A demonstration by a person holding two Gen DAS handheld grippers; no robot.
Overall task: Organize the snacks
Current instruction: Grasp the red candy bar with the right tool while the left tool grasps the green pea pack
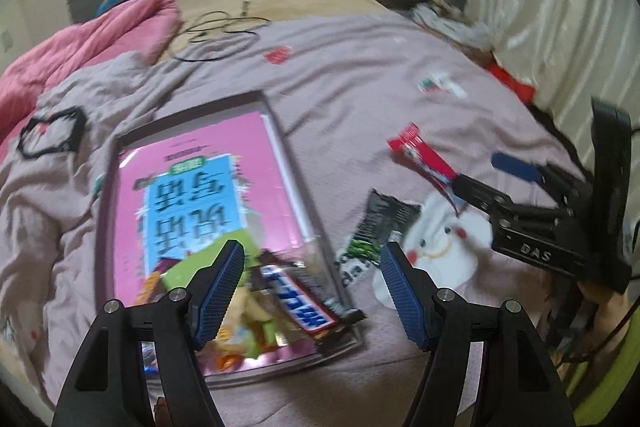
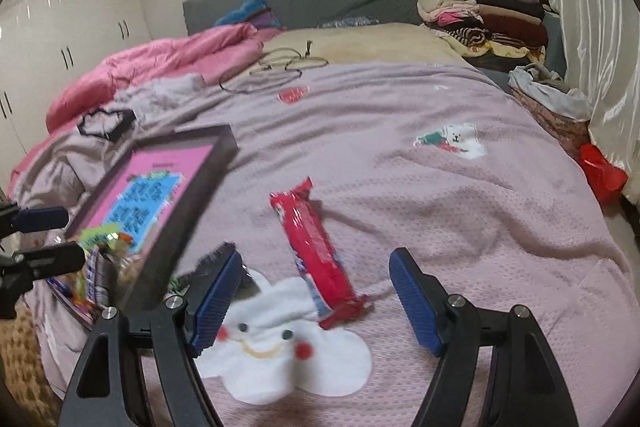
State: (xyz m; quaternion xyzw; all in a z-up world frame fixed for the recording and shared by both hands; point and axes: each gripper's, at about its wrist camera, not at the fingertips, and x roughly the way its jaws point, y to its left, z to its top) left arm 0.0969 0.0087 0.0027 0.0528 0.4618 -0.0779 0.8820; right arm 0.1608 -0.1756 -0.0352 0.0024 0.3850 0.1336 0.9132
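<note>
A shallow dark-rimmed box (image 1: 297,163) with a pink printed bottom lies on the mauve bedspread; it also shows in the right wrist view (image 2: 208,171). A blue-and-white snack bar (image 1: 298,299) and a green-yellow packet (image 1: 256,311) lie in its near end. My left gripper (image 1: 312,287) is open and empty above that end. A black-and-green snack packet (image 1: 376,227) lies on the bedspread to the box's right. A red biscuit roll (image 2: 316,247) lies ahead of my right gripper (image 2: 316,299), which is open and empty, fingers either side of the roll's near end.
A white bear patch (image 2: 280,351) is sewn on the bedspread under the roll. A pink quilt (image 2: 168,63), black cables (image 2: 264,75) and stacked clothes (image 2: 480,15) lie at the far end. Curtains (image 2: 592,27) hang at right.
</note>
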